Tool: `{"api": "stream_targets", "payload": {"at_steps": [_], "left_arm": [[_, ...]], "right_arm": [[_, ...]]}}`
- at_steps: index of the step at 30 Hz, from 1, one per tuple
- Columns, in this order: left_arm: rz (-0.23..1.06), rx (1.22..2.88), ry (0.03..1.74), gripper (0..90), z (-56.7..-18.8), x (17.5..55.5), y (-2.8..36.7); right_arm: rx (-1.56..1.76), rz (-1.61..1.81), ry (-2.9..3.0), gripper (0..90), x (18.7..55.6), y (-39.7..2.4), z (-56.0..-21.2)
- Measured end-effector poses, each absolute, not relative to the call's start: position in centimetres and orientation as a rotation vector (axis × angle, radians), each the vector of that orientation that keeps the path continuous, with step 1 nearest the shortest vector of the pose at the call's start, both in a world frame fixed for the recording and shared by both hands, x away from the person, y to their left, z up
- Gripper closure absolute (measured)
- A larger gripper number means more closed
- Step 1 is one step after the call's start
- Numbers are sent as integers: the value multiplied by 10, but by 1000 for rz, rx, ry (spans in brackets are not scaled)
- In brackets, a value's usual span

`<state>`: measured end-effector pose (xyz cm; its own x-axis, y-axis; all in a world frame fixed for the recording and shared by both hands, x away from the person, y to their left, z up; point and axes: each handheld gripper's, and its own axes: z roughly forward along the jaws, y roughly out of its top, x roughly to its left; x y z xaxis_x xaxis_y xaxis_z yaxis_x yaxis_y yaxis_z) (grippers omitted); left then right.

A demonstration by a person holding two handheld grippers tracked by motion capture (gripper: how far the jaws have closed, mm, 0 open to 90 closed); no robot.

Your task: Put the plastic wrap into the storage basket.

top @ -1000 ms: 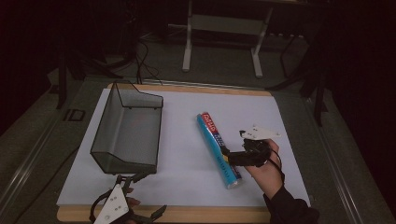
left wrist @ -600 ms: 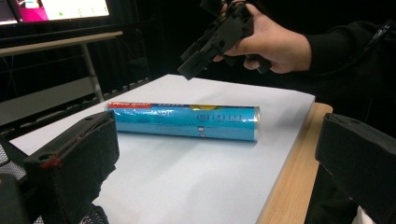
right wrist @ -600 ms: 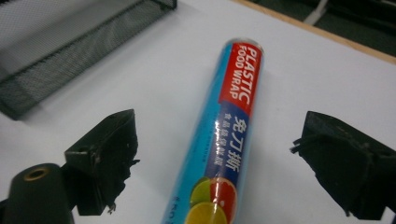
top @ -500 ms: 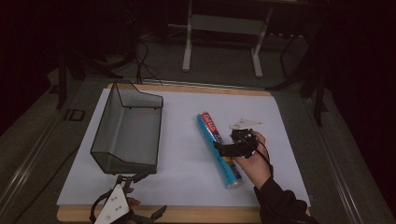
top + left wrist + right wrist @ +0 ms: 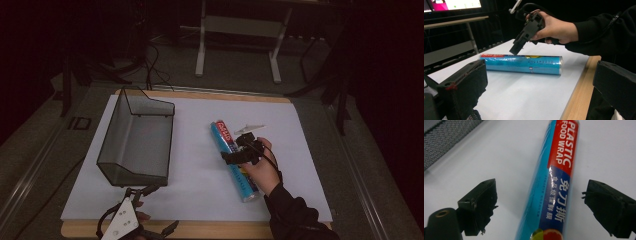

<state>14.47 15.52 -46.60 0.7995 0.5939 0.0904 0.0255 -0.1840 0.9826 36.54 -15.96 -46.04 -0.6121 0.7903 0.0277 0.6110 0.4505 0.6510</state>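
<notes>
Since a moment ago my right tongs (image 5: 227, 158) have swung left over the roll of food wrap (image 5: 235, 161), jaws wide, one each side. It lies mid-sheet, long axis near to far. My left tongs (image 5: 145, 191), also wide, wait well apart by the basket (image 5: 135, 142)

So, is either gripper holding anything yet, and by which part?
Nothing is held. The right gripper is open, jaws either side of the plastic wrap roll without touching it. The left gripper is open and empty.
</notes>
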Motion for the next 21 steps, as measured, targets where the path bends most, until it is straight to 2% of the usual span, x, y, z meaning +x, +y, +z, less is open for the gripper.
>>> {"api": "stream_targets", "payload": {"at_steps": [21], "left_arm": [[547, 1701, 484, 4, -466, 144, 156]], "right_arm": [[1393, 548, 2512, 148, 394, -138, -485]]}}
